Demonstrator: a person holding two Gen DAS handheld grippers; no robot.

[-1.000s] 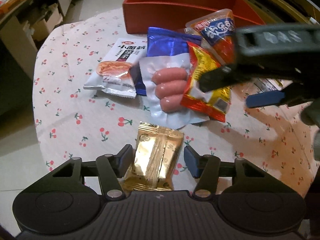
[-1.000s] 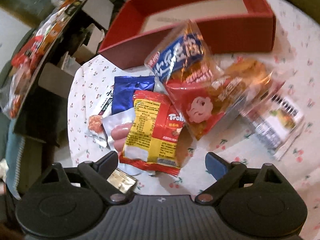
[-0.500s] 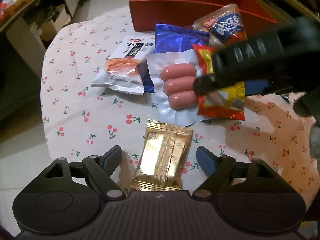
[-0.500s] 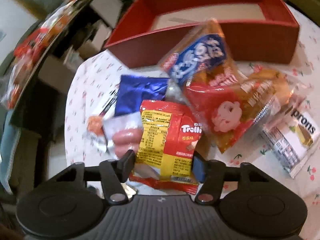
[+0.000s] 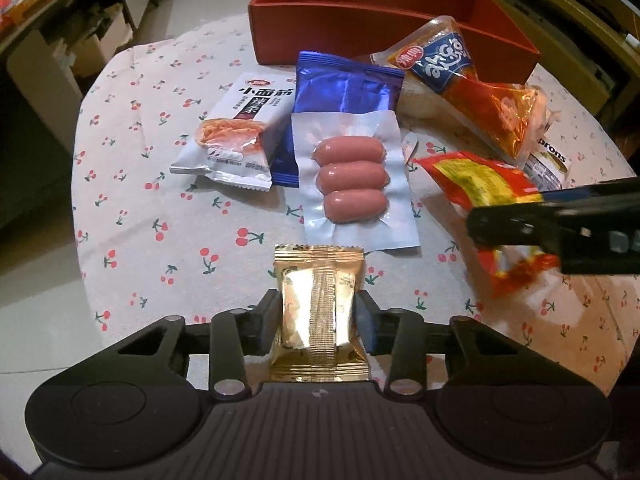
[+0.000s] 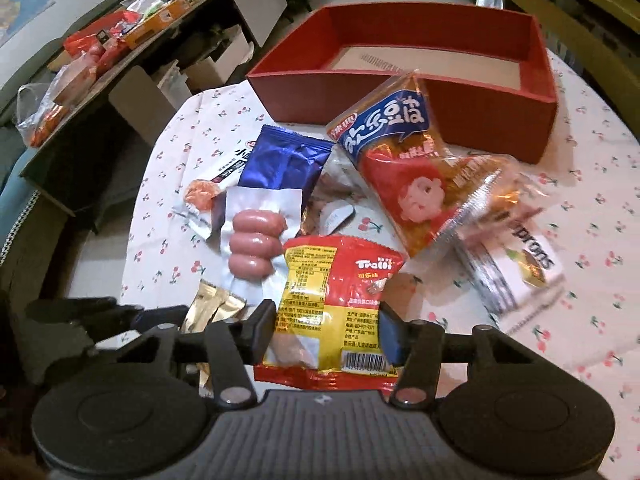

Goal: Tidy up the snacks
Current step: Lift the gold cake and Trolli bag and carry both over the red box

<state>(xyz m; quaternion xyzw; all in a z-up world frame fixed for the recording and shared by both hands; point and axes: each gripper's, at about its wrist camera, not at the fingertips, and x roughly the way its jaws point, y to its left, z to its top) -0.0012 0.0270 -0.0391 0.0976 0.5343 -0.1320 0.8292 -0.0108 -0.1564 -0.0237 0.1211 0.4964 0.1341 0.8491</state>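
Gold pkt (image 5: 318, 312) betw left gripper (image 5: 318, 322) jaws (pinched, prob).

A home living or dining room. A round table (image 5: 132, 184) wears a cherry-print cloth, and a cluttered sideboard (image 6: 120, 40) stands behind it.

Snack packets (image 5: 352, 178) before the box (image 5: 360, 28)

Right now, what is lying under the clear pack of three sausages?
The sausage pack overlaps the lower part of a blue foil packet; its lower half rests on the cherry tablecloth. What lies beneath its middle is hidden.
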